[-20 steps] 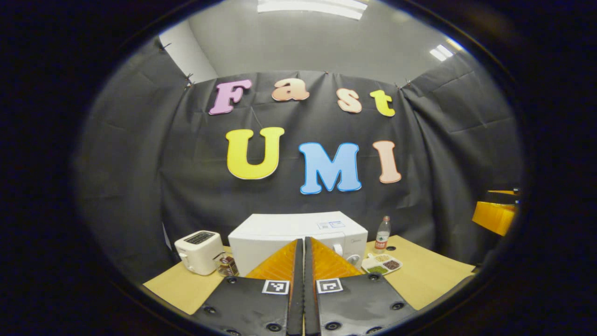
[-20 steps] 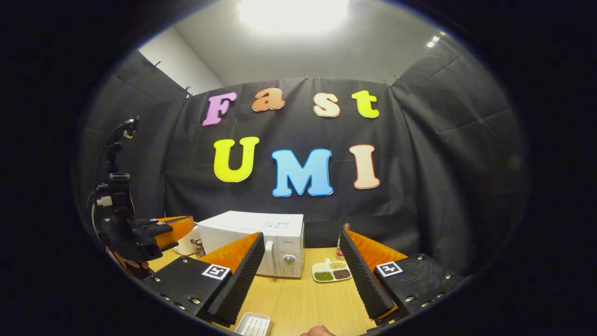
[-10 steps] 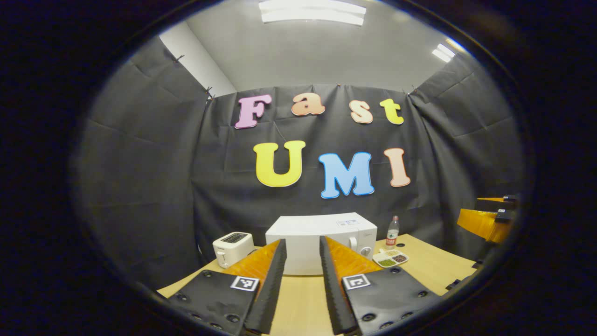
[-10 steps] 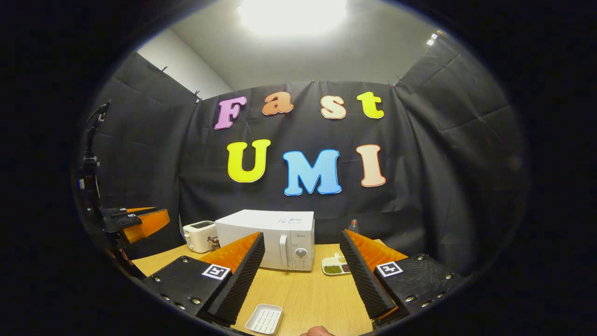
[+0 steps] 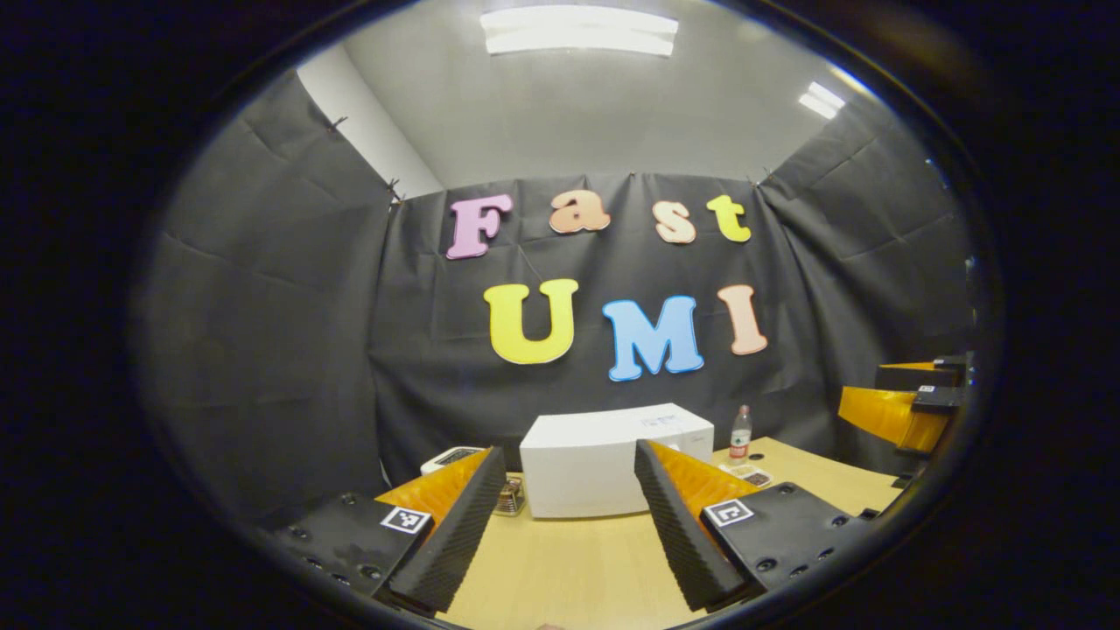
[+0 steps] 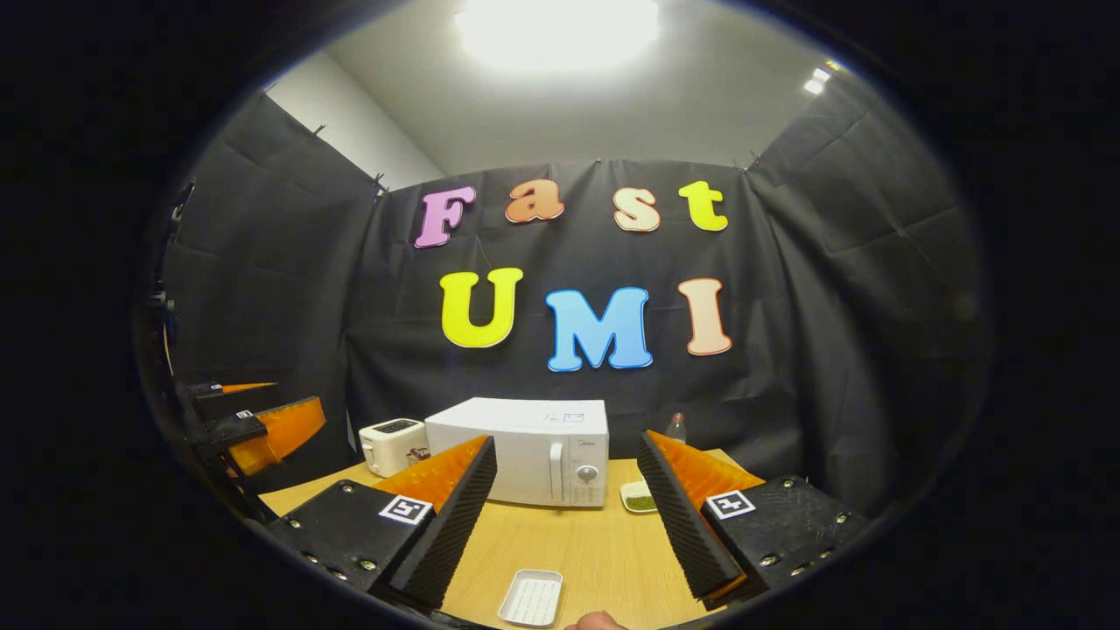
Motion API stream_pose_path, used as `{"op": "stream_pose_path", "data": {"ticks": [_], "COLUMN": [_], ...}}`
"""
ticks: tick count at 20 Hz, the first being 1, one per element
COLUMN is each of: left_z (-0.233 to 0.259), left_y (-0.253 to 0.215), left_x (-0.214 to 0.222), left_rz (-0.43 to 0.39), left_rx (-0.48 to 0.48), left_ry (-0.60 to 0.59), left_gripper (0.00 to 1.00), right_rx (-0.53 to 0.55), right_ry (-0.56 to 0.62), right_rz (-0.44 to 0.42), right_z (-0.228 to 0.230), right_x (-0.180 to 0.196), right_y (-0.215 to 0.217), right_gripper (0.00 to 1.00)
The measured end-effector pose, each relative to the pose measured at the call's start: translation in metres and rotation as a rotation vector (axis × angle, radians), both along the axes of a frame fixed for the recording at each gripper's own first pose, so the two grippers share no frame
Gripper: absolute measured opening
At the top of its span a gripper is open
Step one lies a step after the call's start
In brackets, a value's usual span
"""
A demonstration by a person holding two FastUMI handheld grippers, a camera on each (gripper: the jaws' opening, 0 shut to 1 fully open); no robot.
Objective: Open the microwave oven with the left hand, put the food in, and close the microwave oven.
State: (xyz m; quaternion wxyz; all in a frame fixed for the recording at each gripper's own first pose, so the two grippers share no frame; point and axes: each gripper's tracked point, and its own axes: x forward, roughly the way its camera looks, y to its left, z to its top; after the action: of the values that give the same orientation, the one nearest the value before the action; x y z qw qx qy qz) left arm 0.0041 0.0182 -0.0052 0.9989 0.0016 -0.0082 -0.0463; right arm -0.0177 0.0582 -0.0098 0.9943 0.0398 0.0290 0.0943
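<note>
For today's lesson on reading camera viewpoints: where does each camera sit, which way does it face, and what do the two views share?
Left gripper view: rides the left hand-held gripper, open, facing the microwave oven across the table; the other gripper shows at right.
Right gripper view: rides the right hand-held gripper, open, facing the microwave's handle and dial; a white tray lies near.
Shared: microwave, toaster, bottle, table.
</note>
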Motion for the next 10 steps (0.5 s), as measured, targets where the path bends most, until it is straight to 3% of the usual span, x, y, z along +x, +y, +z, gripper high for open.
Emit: {"op": "stream_pose_path", "data": {"ticks": [2,3,4,7,8,10], "left_z": [0.003,-0.001,-0.002,-0.006,-0.005,-0.002], "left_y": [0.004,0.005,0.006,0.013,0.018,0.021], "left_x": [-0.005,-0.006,-0.007,-0.004,-0.004,-0.004], "left_rz": [0.005,0.006,0.006,0.020,0.030,0.037], "left_rx": [-0.021,-0.034,-0.044,-0.040,-0.036,-0.046], "left_ry": [-0.005,0.001,0.008,0.029,0.026,0.021], "left_gripper": [0.98,0.92,1.00,0.97,0.92,0.98], "right_rx": [-0.018,-0.018,-0.012,0.010,0.010,0.001], "right_ry": [-0.017,-0.022,-0.023,-0.027,-0.031,-0.036], "right_rz": [-0.003,-0.003,-0.004,-0.006,-0.005,-0.001], "right_z": [0.005,0.007,0.009,0.012,0.014,0.017], "right_x": [0.001,0.000,0.000,0.000,0.000,0.002], "right_y": [0.001,0.004,0.005,0.008,0.009,0.010], "right_gripper": [0.98,0.98,0.98,0.98,0.98,0.98]}}
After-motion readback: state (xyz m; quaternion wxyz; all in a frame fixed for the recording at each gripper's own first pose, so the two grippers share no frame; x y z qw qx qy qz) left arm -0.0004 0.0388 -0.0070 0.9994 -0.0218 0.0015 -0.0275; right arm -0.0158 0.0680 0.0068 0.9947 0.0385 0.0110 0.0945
